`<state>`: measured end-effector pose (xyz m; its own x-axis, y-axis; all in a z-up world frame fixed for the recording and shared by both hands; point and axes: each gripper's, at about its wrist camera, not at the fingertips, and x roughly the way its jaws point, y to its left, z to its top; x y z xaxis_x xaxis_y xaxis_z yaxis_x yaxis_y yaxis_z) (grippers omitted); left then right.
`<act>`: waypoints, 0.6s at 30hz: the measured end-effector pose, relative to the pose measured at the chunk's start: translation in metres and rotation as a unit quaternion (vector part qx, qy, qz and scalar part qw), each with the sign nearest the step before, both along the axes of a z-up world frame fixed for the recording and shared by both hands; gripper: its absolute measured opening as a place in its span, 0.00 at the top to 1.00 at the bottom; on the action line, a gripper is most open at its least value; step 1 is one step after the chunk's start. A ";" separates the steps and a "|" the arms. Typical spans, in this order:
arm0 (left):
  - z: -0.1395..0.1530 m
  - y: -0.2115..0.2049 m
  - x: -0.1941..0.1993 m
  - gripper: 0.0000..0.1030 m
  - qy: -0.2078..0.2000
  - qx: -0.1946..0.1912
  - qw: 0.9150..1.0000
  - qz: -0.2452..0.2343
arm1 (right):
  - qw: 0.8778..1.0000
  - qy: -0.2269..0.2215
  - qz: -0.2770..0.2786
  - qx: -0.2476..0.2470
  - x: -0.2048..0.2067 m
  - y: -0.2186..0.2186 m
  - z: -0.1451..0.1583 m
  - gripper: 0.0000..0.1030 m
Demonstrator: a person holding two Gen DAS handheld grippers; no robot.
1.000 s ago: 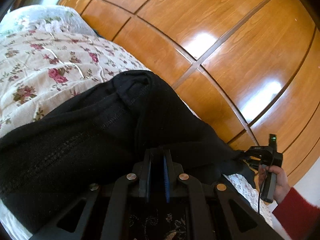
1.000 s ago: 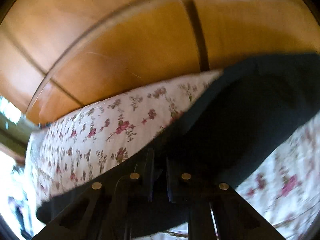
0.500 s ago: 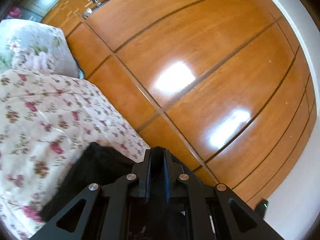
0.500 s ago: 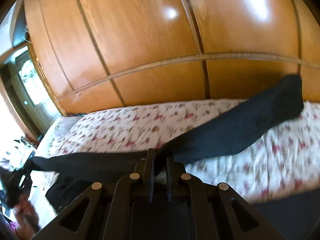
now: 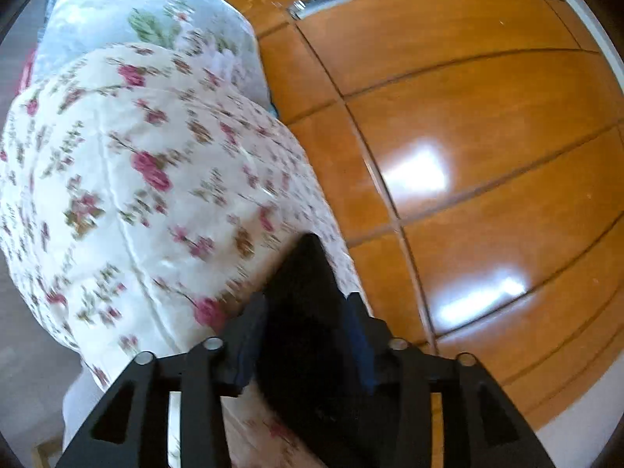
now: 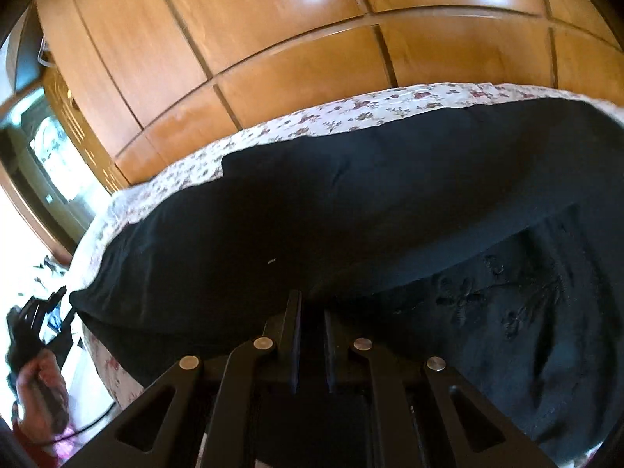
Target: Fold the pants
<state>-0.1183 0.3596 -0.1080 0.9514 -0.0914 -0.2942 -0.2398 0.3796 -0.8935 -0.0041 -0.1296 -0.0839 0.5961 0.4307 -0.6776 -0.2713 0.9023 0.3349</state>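
Across the middle of the right wrist view, the black pants [image 6: 351, 210] lie spread over the floral bedspread [image 6: 273, 132], a folded layer overlapping darker cloth at lower right. At bottom centre the right gripper [image 6: 312, 312] has its fingers drawn narrow together with the pants' edge pinched between them. At far left a hand [image 6: 39, 386] holds the other tool. In the left wrist view, the left gripper [image 5: 308, 312] sits at bottom centre, its fingers opening; a corner of the pants [image 5: 304, 296] stands between them, the pads off the cloth. Wooden wardrobe doors [image 5: 487, 156] fill the right, and a pillow [image 5: 136, 11] lies upper left.
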 end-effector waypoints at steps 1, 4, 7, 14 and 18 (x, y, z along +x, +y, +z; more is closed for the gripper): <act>0.003 -0.004 0.001 0.45 0.003 -0.006 1.000 -0.016 | 1.000 -0.001 0.002 0.003 0.001 0.000 0.000 0.90; 0.008 -0.019 -0.002 0.41 0.014 -0.026 0.998 -0.049 | 1.000 -0.003 0.011 0.014 0.004 -0.001 0.004 0.89; 0.011 -0.035 0.006 0.41 0.042 -0.021 0.997 -0.066 | 1.000 0.004 0.008 0.024 0.007 -0.008 0.004 0.75; 0.004 -0.045 0.031 0.41 0.050 -0.041 0.996 -0.068 | 0.995 0.022 -0.060 0.080 0.010 -0.054 0.006 0.56; 0.000 -0.045 0.046 0.53 0.063 -0.041 0.995 -0.062 | 0.985 0.033 -0.125 0.118 0.012 -0.091 0.007 0.56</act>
